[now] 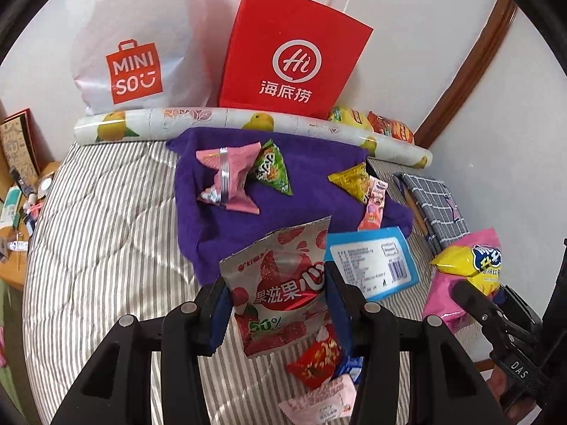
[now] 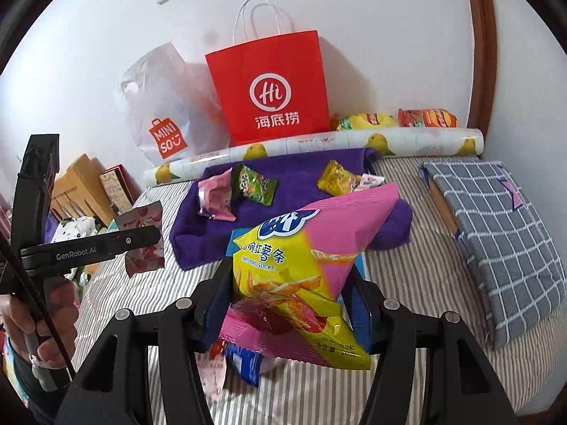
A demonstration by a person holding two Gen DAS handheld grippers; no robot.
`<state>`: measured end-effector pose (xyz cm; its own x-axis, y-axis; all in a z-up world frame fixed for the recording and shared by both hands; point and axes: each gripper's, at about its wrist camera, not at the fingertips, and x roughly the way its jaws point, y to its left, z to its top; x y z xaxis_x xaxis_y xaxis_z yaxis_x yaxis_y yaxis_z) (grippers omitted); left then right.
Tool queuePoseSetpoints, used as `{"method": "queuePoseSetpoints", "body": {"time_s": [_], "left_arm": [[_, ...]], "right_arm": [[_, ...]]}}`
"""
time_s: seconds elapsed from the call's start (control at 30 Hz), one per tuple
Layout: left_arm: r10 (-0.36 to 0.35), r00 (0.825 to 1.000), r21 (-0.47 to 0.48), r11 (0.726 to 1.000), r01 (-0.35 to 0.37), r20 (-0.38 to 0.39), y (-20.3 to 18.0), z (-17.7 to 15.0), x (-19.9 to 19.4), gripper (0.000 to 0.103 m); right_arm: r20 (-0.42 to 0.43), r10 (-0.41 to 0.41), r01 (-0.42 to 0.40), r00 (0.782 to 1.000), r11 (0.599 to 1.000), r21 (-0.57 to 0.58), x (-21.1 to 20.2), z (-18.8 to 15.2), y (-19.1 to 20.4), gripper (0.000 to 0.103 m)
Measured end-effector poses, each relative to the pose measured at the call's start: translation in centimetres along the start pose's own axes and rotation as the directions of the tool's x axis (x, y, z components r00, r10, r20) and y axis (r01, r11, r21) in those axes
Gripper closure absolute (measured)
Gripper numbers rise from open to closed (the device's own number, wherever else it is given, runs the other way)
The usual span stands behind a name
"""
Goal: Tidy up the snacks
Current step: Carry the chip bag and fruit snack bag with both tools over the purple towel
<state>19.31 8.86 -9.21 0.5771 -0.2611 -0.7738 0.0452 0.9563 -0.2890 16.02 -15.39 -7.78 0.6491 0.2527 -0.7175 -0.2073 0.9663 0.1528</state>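
My left gripper (image 1: 276,304) is shut on a silver and red strawberry snack pouch (image 1: 280,283) and holds it above the striped bed. My right gripper (image 2: 287,304) is shut on a pink and yellow sweet potato sticks bag (image 2: 304,262), lifted over the bed; that bag also shows in the left wrist view (image 1: 467,265). A purple towel (image 1: 219,226) carries a pink packet (image 1: 230,177), a green packet (image 1: 273,170) and a yellow packet (image 1: 351,180). A blue box (image 1: 372,262) lies at the towel's near edge. Small red and blue packets (image 1: 319,357) lie under the left gripper.
A red paper bag (image 1: 290,56) and a white MINISO bag (image 1: 134,60) stand against the wall behind a rolled fruit-print sheet (image 1: 248,124). More snack bags (image 2: 397,120) lie behind the roll. A grey checked pillow (image 2: 496,219) is at right. A cluttered wooden stand (image 1: 21,198) is at left.
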Motion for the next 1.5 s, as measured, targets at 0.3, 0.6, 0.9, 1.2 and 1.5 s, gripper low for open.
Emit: {"method": "queuePoseSetpoints", "body": {"time_s": [0.3,0.6,0.9,1.2,1.5], "left_arm": [[0.026,1.0,0.033,0.999,-0.025,-0.017,0.0,3.5,1.9,0.057],[0.033,0.999,0.074,0.997,-0.033,0.005,-0.9,7.2,2.9,0.057],[0.026,1.0,0.084,0.996,-0.025,-0.005,-1.4,9.9,5.5,0.057],[0.042,0.999,0.03,0.999,-0.041,-0.034,0.5,10.6,8.0,0.057],[0.059,0.998,0.017,0.998,-0.059,-0.029,1.5,10.8,8.4,0.057]], "right_arm": [[0.018,0.002,-0.002,1.0,1.0,-0.004,2.4,3.0,-0.5,0.045],[0.032,-0.023,0.024,0.999,1.0,-0.019,4.7,5.7,-1.3,0.045],[0.033,-0.018,0.018,0.999,1.0,-0.003,7.4,7.6,-2.0,0.045],[0.009,-0.007,0.007,1.0,1.0,0.002,10.4,8.2,-2.0,0.045],[-0.002,0.008,-0.008,1.0,1.0,0.004,12.2,8.8,-1.9,0.045]]}}
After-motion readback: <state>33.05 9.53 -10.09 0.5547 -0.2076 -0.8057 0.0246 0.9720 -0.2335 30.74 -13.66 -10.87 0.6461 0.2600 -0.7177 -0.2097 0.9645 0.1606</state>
